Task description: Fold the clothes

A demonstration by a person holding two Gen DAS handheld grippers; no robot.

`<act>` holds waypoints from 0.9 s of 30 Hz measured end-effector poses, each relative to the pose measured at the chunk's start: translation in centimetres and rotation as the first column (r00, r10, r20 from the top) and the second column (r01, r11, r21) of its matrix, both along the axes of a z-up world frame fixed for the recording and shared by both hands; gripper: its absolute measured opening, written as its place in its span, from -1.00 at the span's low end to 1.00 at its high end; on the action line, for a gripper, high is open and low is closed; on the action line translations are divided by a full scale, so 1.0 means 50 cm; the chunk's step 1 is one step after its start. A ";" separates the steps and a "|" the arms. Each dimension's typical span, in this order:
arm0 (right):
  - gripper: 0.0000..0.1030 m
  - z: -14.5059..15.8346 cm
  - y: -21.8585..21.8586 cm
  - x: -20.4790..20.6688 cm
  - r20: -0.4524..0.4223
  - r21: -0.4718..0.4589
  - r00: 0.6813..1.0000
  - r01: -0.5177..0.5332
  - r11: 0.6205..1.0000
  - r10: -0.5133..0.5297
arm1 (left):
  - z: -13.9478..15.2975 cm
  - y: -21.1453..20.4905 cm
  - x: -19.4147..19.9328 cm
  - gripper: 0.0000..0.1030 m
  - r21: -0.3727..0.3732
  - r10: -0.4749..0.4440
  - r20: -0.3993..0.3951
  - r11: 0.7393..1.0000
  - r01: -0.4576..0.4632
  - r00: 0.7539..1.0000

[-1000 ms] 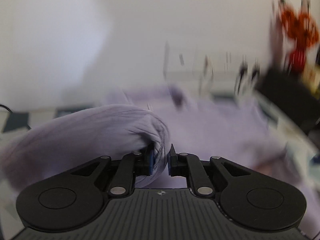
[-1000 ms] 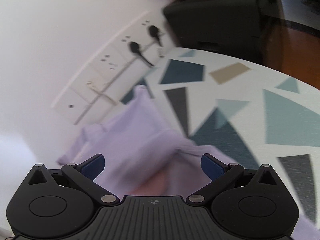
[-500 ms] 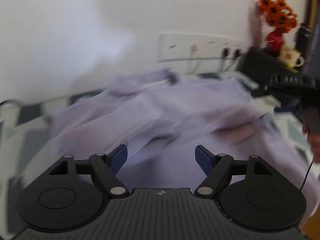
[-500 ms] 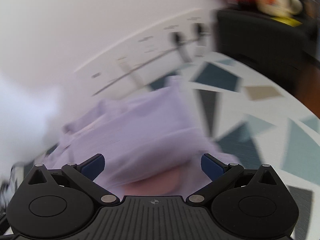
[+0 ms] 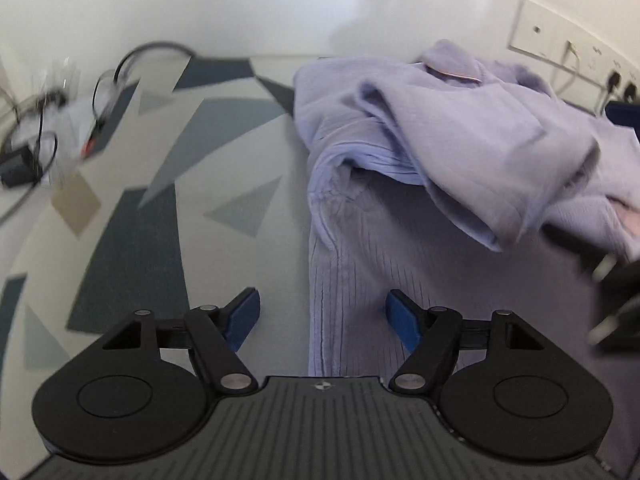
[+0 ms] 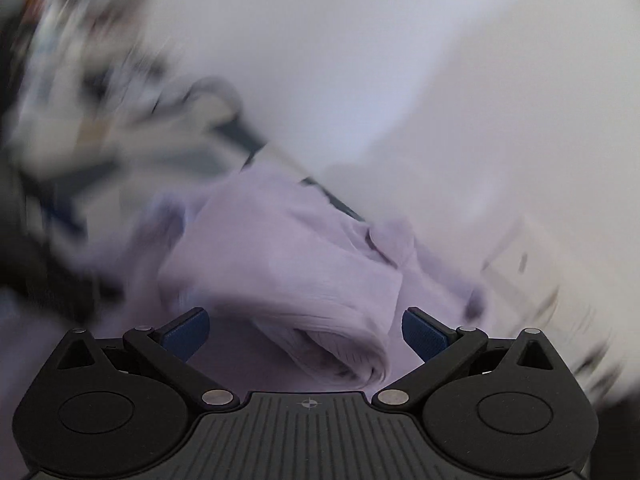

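Lilac ribbed knit sweater point(image 5: 420, 168) lies partly folded, sleeve flopped over body on the patterned grey-and-white tabletop point(image 5: 168, 184), tidying left; left gripper point(image 5: 320, 316) just opened, empty, right gripper point(image 6: 306, 334) spread wide, empty.

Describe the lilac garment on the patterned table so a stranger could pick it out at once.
Find the white table scattered with grey and blue angular shapes. On the side nearer the wall sockets lies the lilac sweater, crumpled, with a sleeve thrown across its ribbed body. It is the only cloth there; the far corner holds just black cables.
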State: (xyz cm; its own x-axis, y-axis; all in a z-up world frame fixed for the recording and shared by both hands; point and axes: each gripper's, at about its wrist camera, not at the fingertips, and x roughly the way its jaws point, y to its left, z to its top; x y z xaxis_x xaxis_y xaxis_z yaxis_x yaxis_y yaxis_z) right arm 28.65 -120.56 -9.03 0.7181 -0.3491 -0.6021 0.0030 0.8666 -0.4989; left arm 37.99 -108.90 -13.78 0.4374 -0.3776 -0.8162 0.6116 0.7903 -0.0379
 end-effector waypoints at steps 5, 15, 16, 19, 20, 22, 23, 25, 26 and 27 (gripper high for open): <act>0.40 -0.031 0.027 0.033 -0.027 -0.067 0.999 -0.035 0.997 0.034 | -0.005 0.011 -0.002 0.40 -0.006 -0.008 0.012 1.000 0.009 1.000; -0.85 0.134 -0.342 -0.100 0.247 0.557 0.762 0.394 0.731 -0.598 | -0.006 0.012 0.010 0.40 0.002 0.020 0.008 1.000 -0.020 1.000; -0.80 0.136 -0.400 -0.132 0.218 0.626 0.701 0.433 0.648 -0.679 | -0.006 0.011 0.011 0.40 0.004 0.021 0.007 1.000 -0.021 1.000; -0.39 0.068 -0.544 -0.226 -0.039 0.765 0.547 0.554 0.327 -0.836 | -0.006 0.009 0.014 0.40 0.011 0.024 0.002 1.000 -0.024 1.000; -0.38 0.049 -0.559 -0.260 -0.068 0.794 0.508 0.549 0.261 -0.859 | -0.005 0.008 0.016 0.41 0.015 0.025 0.001 1.000 -0.025 1.000; -0.29 0.013 -0.589 -0.328 -0.131 0.840 0.429 0.526 0.130 -0.894 | -0.003 0.004 0.019 0.41 0.024 0.031 0.004 0.999 -0.031 1.000; -0.28 -0.005 -0.604 -0.361 -0.165 0.858 0.390 0.509 0.063 -0.906 | -0.002 0.002 0.021 0.41 0.030 0.036 0.009 0.999 -0.036 0.999; -0.18 -0.016 -0.607 -0.387 -0.168 0.872 0.376 0.488 0.040 -0.911 | 0.004 -0.009 0.023 0.40 0.050 0.047 0.051 0.998 -0.049 0.998; -0.11 -0.020 -0.609 -0.400 -0.170 0.878 0.369 0.477 0.029 -0.914 | 0.008 -0.017 0.021 0.40 0.054 0.041 0.077 0.997 -0.045 0.996; -0.01 -0.021 -0.609 -0.399 -0.158 0.879 0.376 0.474 0.043 -0.913 | 0.013 -0.026 0.018 0.40 0.052 0.028 0.102 0.998 -0.034 0.994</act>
State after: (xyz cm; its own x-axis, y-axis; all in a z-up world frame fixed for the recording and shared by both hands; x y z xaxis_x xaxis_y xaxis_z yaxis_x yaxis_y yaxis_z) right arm 8.71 -150.99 -10.09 0.5837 -0.4262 -0.6911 0.8093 0.2371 0.5374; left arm 38.90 -110.18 -13.12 0.5297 -0.3193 -0.7858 0.5852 0.8082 0.0661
